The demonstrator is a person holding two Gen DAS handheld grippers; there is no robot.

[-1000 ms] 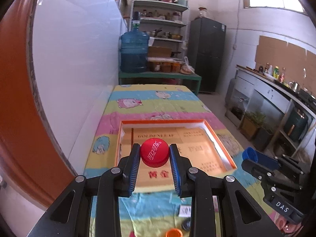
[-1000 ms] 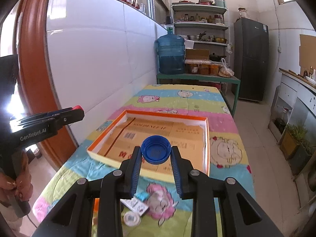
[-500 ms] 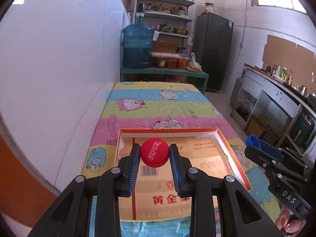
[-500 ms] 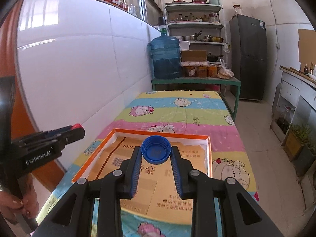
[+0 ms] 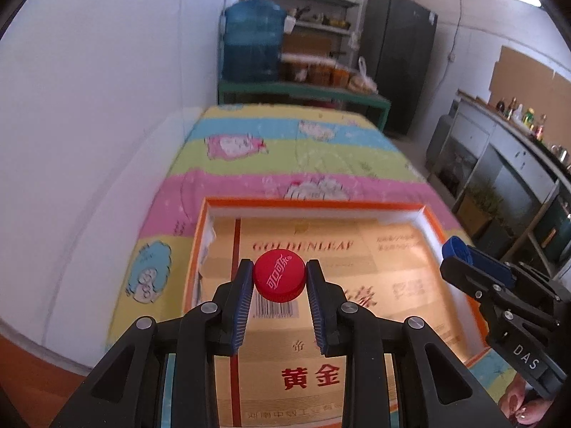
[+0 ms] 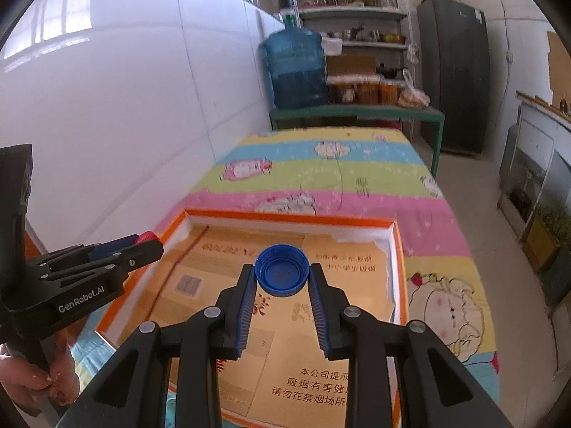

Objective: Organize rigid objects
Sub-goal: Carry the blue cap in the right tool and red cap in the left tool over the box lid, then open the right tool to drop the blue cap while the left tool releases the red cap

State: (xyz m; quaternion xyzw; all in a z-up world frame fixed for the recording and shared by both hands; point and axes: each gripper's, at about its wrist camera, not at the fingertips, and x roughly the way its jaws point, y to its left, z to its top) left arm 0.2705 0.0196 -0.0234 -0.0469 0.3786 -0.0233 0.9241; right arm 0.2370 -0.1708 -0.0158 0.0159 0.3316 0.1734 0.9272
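Both caps (image 5: 280, 277) nearer the tray (image 5: 314, 205)

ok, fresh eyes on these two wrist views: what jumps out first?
A red bottle cap clamped in the left gripper, and a blue cap, hollow side up, clamped in the right gripper. Both hang over an orange-rimmed tray lined with yellow cardboard, on a bright cartoon tablecloth.

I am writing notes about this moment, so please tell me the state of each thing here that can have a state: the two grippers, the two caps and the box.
left gripper: shut on the red cap, above the box
red cap: held, top side facing the camera
right gripper: shut on the blue cap, above the box
blue cap: held, hollow side facing the camera
box: open on top, no caps inside yet
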